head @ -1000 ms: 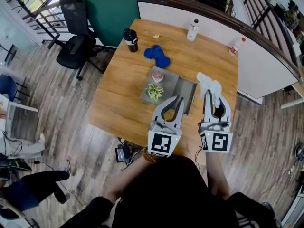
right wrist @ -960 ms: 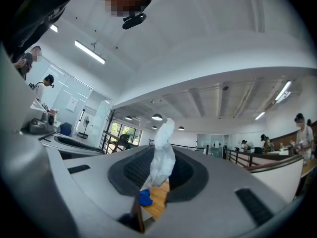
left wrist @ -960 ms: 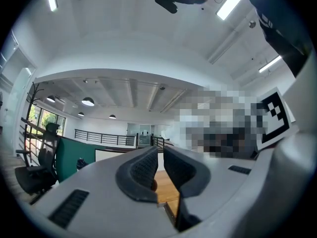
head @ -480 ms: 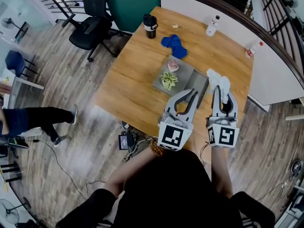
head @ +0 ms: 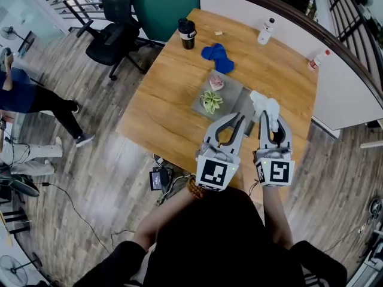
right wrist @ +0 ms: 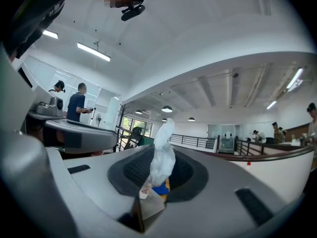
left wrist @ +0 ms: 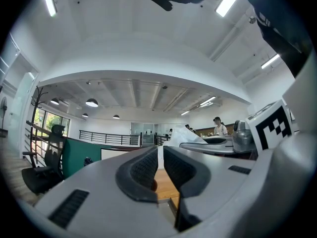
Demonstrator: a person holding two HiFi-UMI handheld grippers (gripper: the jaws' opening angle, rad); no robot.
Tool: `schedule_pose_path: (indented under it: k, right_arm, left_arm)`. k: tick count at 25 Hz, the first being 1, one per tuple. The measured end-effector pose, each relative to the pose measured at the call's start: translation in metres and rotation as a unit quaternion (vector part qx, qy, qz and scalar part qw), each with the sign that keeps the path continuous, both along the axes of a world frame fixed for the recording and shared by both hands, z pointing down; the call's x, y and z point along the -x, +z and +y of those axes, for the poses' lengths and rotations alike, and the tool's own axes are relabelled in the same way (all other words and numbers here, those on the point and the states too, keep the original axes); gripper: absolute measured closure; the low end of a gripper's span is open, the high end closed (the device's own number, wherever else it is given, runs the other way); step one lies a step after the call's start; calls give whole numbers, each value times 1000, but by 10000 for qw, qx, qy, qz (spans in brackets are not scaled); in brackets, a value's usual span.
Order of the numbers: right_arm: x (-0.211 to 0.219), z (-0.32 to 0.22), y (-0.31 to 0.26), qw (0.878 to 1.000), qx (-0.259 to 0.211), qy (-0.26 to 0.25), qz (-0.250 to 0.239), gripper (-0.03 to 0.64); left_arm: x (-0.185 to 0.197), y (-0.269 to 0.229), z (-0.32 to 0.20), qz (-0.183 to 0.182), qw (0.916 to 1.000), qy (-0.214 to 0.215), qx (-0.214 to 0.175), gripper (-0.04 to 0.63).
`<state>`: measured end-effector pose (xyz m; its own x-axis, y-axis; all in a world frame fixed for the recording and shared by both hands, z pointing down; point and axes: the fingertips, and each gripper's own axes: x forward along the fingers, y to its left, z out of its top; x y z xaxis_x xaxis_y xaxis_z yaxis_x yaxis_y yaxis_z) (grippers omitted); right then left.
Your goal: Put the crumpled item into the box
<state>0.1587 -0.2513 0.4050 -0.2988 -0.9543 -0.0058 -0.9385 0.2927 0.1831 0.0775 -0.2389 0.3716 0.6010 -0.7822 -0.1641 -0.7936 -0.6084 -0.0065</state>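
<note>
My right gripper (head: pixel 270 119) is shut on the crumpled white item (head: pixel 265 106), which sticks out past its fingertips above the right edge of the grey box (head: pixel 240 101). In the right gripper view the crumpled white item (right wrist: pixel 163 158) stands up between the pads of my right gripper (right wrist: pixel 159 178). My left gripper (head: pixel 240 119) hovers beside it over the near part of the box, its tips together with nothing between them. The left gripper view shows my left gripper (left wrist: pixel 159 155) with only a thin slit between its pads.
The box holds a small green plant (head: pixel 210 101) and a pink object (head: pixel 216 82). Farther back on the wooden table (head: pixel 167 94) lie a blue cloth (head: pixel 216 55), a black cup (head: pixel 187 33) and two bottles (head: pixel 263 31) (head: pixel 318 60). An office chair (head: pixel 114 28) stands at the left.
My right gripper has sunk a little and shifted left with the white item, closer over the box. The left gripper has hardly moved. A person on the floor at the left has walked on.
</note>
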Motion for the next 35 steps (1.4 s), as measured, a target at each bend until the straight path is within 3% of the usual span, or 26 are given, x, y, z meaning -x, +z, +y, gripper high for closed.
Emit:
schedule_pose_path:
  k: [15, 20, 27, 35]
  right_arm:
    - [-4, 10, 32, 9990, 436, 37, -70, 541]
    - [-7, 9, 28, 9991, 319, 108, -243, 541]
    - [-14, 17, 55, 9970, 755, 120, -108, 540]
    - [-14, 23, 65, 9966, 819, 24, -88, 540]
  left_arm:
    - [-16, 6, 3, -125, 9998, 176, 57, 543]
    - [-22, 6, 7, -161, 9995, 251, 37, 543]
    - [-28, 9, 12, -222, 9993, 307, 70, 543]
    - [-32, 11, 21, -160, 9995, 258, 88, 544]
